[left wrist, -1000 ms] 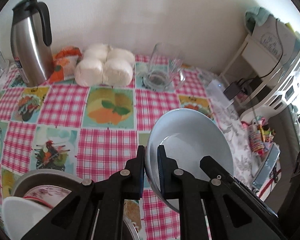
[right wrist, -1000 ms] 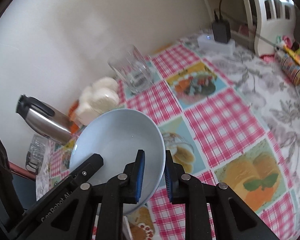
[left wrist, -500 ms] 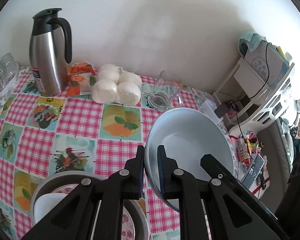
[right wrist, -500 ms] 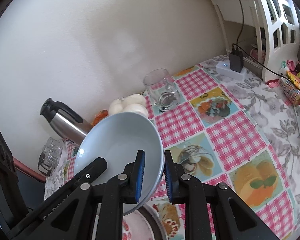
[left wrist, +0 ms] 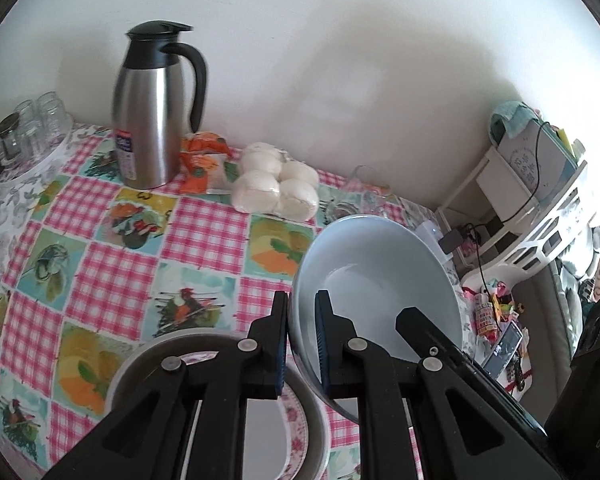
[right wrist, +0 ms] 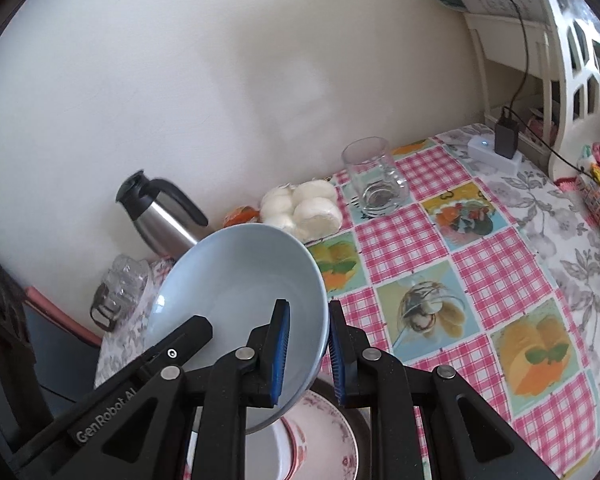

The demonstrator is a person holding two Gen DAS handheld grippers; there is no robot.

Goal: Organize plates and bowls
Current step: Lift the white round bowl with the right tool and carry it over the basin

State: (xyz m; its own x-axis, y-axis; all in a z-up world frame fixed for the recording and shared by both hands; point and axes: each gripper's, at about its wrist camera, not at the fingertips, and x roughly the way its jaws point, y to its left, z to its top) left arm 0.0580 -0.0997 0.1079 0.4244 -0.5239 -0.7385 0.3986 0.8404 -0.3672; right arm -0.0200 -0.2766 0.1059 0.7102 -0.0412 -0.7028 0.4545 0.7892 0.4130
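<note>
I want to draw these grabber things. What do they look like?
Both are matte black plastic. The left gripper and right gripper each have two flat, angular fingers joined by round silver rivets, and ribbed blue pads line the inner faces. White lettering reading "GenRobot AI" runs along one black finger seen in the right wrist view. No cables, hands or sleeves show.

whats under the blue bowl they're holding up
Below the blue bowl, gripped by the left gripper and right gripper, a floral-rimmed plate sits in a grey basin. The rest is hidden.
</note>
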